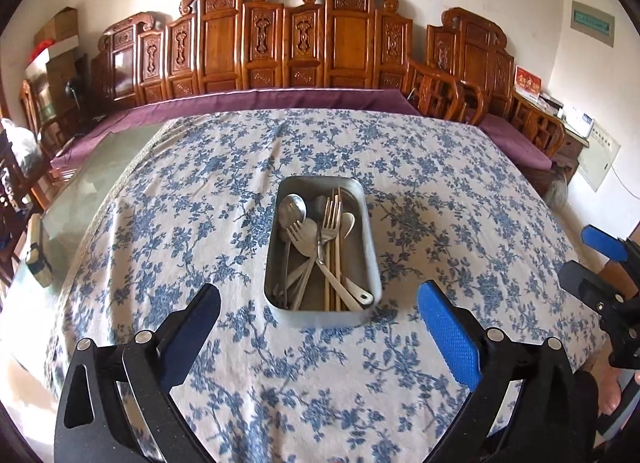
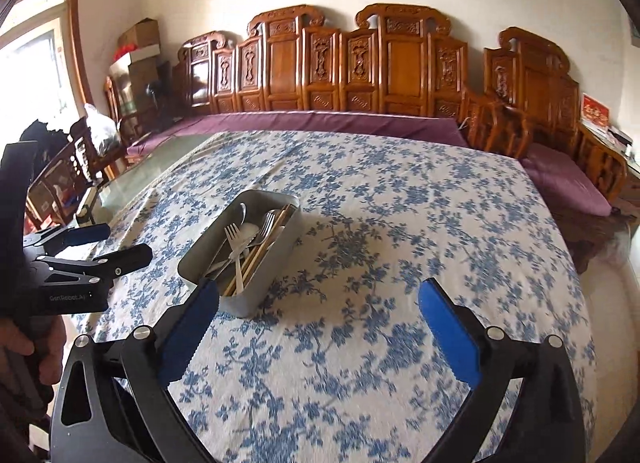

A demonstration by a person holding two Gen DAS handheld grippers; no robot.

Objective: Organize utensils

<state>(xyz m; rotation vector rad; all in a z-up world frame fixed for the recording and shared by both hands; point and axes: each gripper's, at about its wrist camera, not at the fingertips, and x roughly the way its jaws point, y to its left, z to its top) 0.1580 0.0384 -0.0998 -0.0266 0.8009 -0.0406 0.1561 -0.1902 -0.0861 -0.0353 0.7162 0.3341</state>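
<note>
Your left gripper [image 1: 318, 309] is spread wide, nothing between the pads, held above the cloth [image 1: 460, 223] just short of the tin [image 1: 370, 239]. Your right gripper [image 2: 318, 309] is also released and empty, with the tin to its left, its left finger [image 2: 192, 327] overlapping the near corner in view. Forks [image 1: 331, 219], spoons [image 1: 293, 210] and chopsticks [image 1: 337, 263] lie jumbled lengthwise inside the tin, mid-table.

Bright daylight — soft, fisheye-warped edges.
</note>
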